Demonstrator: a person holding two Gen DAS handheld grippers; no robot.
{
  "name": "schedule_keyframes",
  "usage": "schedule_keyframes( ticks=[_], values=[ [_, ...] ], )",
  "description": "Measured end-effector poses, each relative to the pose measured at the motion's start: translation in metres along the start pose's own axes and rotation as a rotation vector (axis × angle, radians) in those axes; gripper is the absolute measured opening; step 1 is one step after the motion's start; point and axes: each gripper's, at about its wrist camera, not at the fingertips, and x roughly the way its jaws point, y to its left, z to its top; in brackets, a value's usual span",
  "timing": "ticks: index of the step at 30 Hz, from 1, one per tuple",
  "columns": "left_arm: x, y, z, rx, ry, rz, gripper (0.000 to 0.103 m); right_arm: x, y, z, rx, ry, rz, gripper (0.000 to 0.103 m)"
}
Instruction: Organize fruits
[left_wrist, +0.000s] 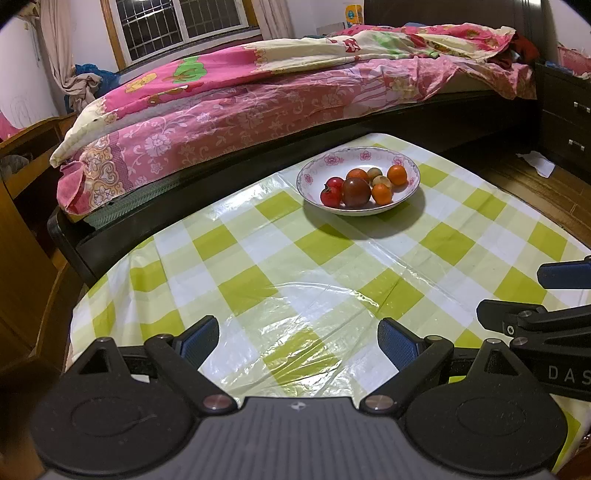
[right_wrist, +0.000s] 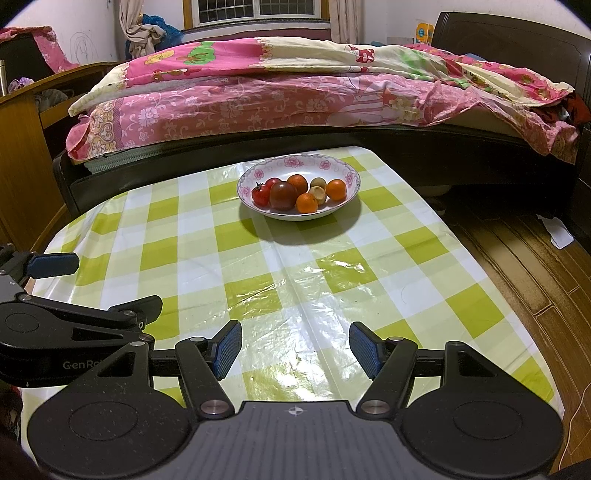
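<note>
A white bowl with a pink flower rim (left_wrist: 314, 166) (right_wrist: 251, 173) stands on the far part of the green-checked table. It holds red tomatoes (left_wrist: 331, 195) (right_wrist: 260, 194), a dark tomato (left_wrist: 356, 191) (right_wrist: 283, 195), small oranges (left_wrist: 397, 174) (right_wrist: 336, 189) and pale brown round fruits (left_wrist: 381, 181) (right_wrist: 317, 193). My left gripper (left_wrist: 298, 343) is open and empty over the near table. My right gripper (right_wrist: 295, 347) is open and empty over the near table; it also shows at the right edge of the left wrist view (left_wrist: 517, 295).
The table wears a glossy plastic cloth (left_wrist: 295, 277) (right_wrist: 295, 277). A bed with pink bedding (left_wrist: 258, 99) (right_wrist: 295, 92) runs behind the table. A wooden cabinet (left_wrist: 22, 221) stands left, dark drawers (left_wrist: 565, 118) and wooden floor (right_wrist: 517, 258) right.
</note>
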Motion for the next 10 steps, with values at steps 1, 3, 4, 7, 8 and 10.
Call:
schedule_keyframes(
  ticks=[1, 3, 4, 7, 8, 10],
  values=[
    [-0.0005, -0.0012, 0.0, 0.0, -0.002, 0.002, 0.1, 0.0002, 0.0, 0.0, -0.001, 0.001, 0.0, 0.061],
    [-0.0014, -0.0014, -0.0001, 0.003, -0.009, 0.008, 0.1, 0.0001, 0.0003, -0.0017, 0.001, 0.0, -0.001, 0.061],
    [-0.0018, -0.0017, 0.0001, 0.007, -0.013, 0.011, 0.1, 0.0002, 0.0005, -0.0015, 0.0, -0.001, -0.001, 0.061],
    [-0.0038, -0.0028, 0.0006, 0.02, -0.032, 0.023, 0.1, 0.0016, 0.0012, -0.0034, 0.0, -0.003, -0.003, 0.061],
    [-0.0047, -0.0032, 0.001, 0.026, -0.039, 0.024, 0.1, 0.0019, 0.001, -0.004, 0.001, -0.002, -0.003, 0.061],
    [-0.0049, -0.0025, 0.0022, 0.026, -0.042, 0.023, 0.1, 0.0017, 0.0005, -0.004, 0.004, -0.005, -0.006, 0.061]
  ],
)
